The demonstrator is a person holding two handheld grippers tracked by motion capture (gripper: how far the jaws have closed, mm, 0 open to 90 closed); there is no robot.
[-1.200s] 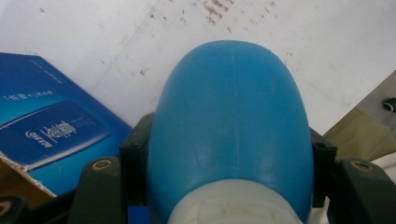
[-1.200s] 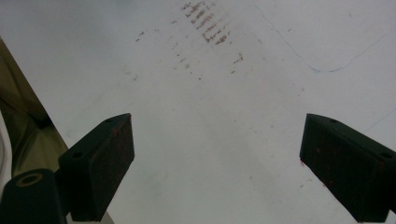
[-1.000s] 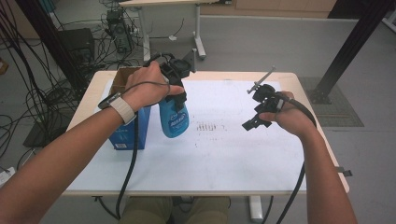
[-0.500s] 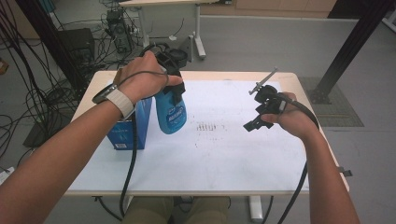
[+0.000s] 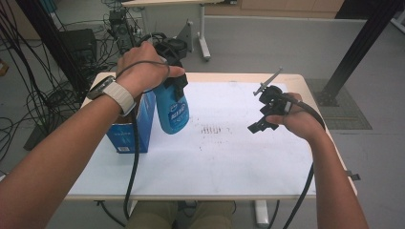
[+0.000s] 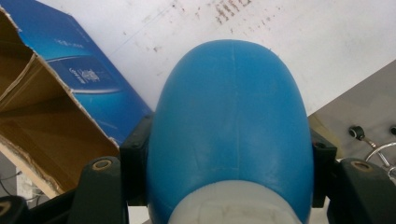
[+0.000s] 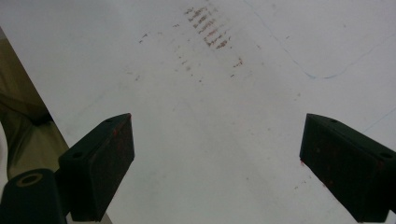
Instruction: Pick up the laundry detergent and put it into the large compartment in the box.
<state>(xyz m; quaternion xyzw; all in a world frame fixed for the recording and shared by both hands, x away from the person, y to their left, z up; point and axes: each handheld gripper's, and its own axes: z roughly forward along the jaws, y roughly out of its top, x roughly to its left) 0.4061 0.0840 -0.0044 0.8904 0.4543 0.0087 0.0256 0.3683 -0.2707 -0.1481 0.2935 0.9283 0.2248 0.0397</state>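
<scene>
The left tongs (image 5: 174, 78) are being kept clamped on the blue spray bottle (image 5: 172, 112), hung upright beside the opened blue carton (image 5: 131, 131) at the desk's (image 5: 229, 167) left edge; the right tongs (image 5: 265, 112) are being held wide open, empty.

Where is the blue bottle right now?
In the high view, the blue bottle hangs at the left, clamped in the left gripper, lifted off the table right beside the open blue box.
</scene>
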